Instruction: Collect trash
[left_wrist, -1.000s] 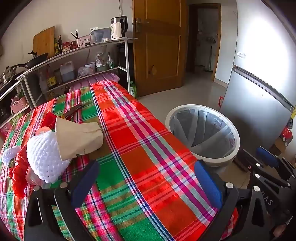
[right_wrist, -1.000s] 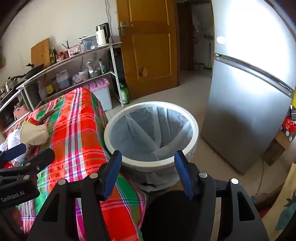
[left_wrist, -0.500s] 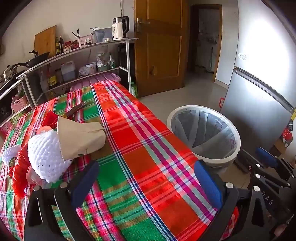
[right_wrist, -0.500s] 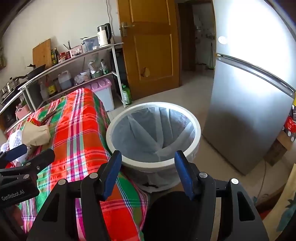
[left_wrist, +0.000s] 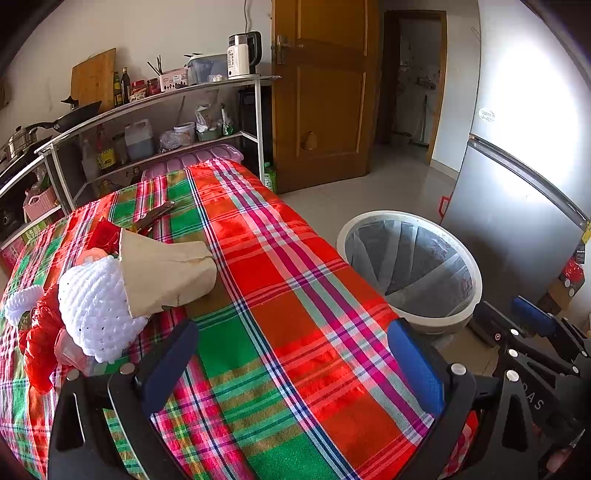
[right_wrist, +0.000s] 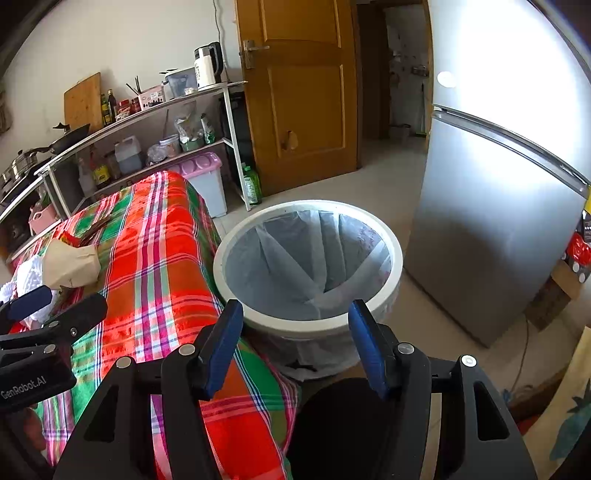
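Left wrist view: left hand-held gripper (left_wrist: 291, 354) wide apart, nothing between the fingers, hovering over the near end of the tabletop (left_wrist: 280, 295) with its plaid cloth. Trash is bunched at the left side of the cloth: tan paper bag (left_wrist: 166, 271) lying on its side, white crocheted piece (left_wrist: 96, 306) touching its near end, red plastic wrapper (left_wrist: 38, 343) just beside that at the cloth edge. A dark utensil (left_wrist: 153, 218) lies further back, apart from the pile. White trash bin (left_wrist: 410, 269) with a grey liner stands on the floor just off the tabletop's right edge, in front of the fridge (left_wrist: 517, 206). Versus 1 s ago: the whole scene sits marginally higher and to the right in frame, so a small camera drift only; jaw spread is unchanged, pile is unchanged.

Right wrist view: right hand-held gripper (right_wrist: 295, 343) also apart and empty, held above the near rim of the trash bin (right_wrist: 391, 247), fingers framing the opening. Only the liner shows inside the bin. Paper bag (right_wrist: 72, 264) is visible far left on the cloth, well apart from this gripper. Left hand-held gripper (right_wrist: 51, 306) is in frame at the left edge. Versus 1 s ago: the bin has slid slightly right in frame and looks a bit closer; the finger gap is the same.
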